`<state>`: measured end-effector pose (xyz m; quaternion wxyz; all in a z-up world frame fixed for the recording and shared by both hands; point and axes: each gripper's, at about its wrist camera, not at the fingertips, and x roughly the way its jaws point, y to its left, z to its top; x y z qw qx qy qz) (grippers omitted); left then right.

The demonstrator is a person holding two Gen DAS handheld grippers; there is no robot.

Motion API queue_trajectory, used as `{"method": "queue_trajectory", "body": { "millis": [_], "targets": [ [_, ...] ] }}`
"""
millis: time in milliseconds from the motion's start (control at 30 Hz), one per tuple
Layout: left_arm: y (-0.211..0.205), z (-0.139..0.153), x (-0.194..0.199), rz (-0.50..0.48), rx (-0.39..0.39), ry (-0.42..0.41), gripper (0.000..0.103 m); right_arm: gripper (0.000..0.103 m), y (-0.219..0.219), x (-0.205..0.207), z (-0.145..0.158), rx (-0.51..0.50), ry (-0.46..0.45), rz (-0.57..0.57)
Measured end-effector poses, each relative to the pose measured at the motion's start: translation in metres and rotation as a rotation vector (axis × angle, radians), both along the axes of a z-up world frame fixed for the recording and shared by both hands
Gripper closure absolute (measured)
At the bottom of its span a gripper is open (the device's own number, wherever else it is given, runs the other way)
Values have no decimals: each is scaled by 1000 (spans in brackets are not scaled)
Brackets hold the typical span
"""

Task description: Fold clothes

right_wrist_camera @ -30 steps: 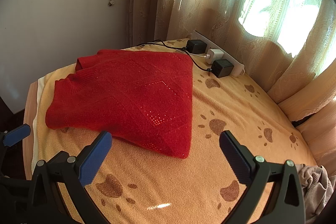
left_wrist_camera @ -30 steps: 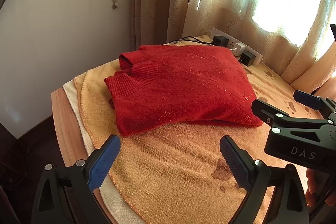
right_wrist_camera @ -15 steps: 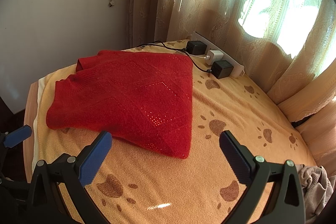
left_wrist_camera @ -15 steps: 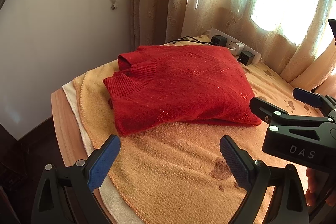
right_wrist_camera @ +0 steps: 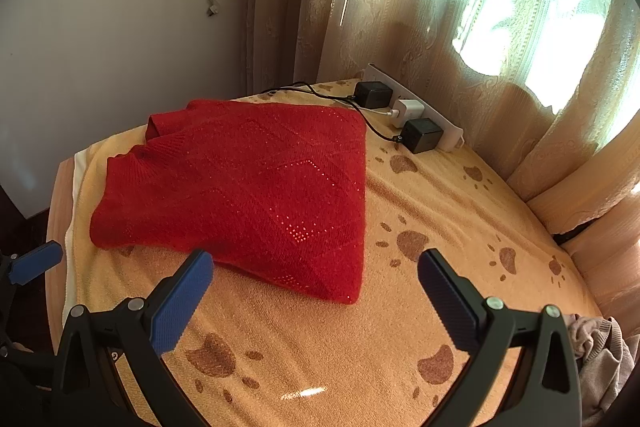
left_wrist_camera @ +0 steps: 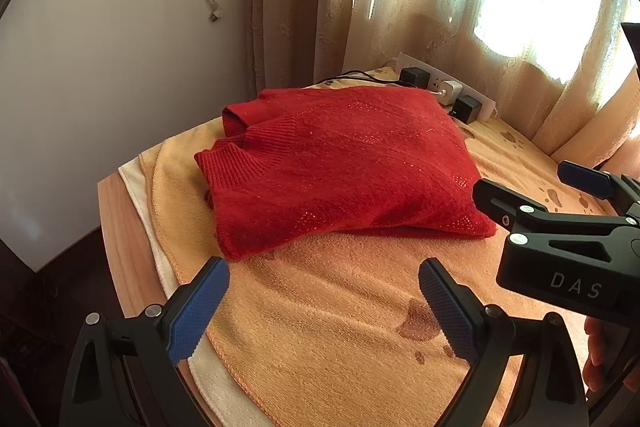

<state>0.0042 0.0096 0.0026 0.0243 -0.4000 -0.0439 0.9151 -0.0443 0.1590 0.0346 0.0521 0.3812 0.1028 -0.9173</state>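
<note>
Ahead of my wide, empty left tongs (left_wrist_camera: 324, 301) and right tongs (right_wrist_camera: 316, 291) lies the sweater (left_wrist_camera: 340, 167), left nearer.

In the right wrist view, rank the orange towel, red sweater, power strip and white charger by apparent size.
1. orange towel
2. red sweater
3. power strip
4. white charger

The strip and charger lie farthest from the camera, so both look smaller than they really are.
</note>
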Motion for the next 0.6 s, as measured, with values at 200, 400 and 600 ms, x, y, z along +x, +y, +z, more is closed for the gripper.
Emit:
{"method": "queue_trajectory", "body": {
  "millis": [200,400,600],
  "targets": [
    [1,0,0,1,1,0,5,0,-1,1,3,14,20,-10],
    [3,0,0,-3,2,-2,5,0,-1,1,3,16,21,-10],
    [5,0,0,-9,3,-5,5,0,-2,2,3,17,24,-10]
  ]
}}
